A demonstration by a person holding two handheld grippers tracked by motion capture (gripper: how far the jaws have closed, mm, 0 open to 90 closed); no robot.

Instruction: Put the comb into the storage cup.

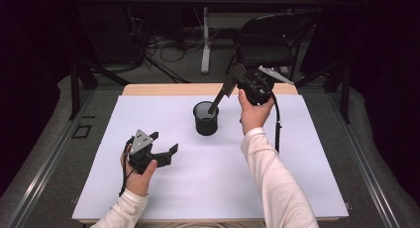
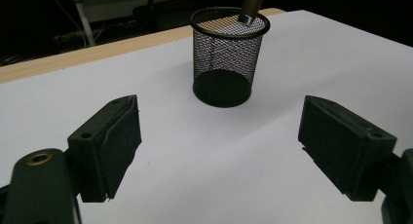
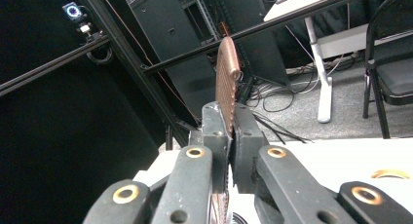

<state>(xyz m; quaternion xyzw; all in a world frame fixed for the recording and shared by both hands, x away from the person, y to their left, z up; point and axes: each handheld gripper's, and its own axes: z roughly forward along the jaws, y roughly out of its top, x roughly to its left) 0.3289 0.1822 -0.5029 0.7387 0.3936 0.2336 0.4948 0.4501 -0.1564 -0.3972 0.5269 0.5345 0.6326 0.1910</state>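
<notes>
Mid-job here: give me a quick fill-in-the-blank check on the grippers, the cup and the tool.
The right gripper is shut on a ____ tool.
The tool's lower end dips into the black ____ cup.
The left gripper has its jaws ____ above the white table.

Missing words: flat; mesh; open

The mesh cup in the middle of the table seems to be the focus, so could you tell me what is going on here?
A person holds a two-jaw gripper in each hand over a white-covered table. The right gripper is shut on a flat, slotted, brownish utensil, held at a slant with its narrow lower end dipping into the black mesh cup. The cup stands upright on the table. The left gripper waits to the left near the table's front, jaws open and holding nothing.
</notes>
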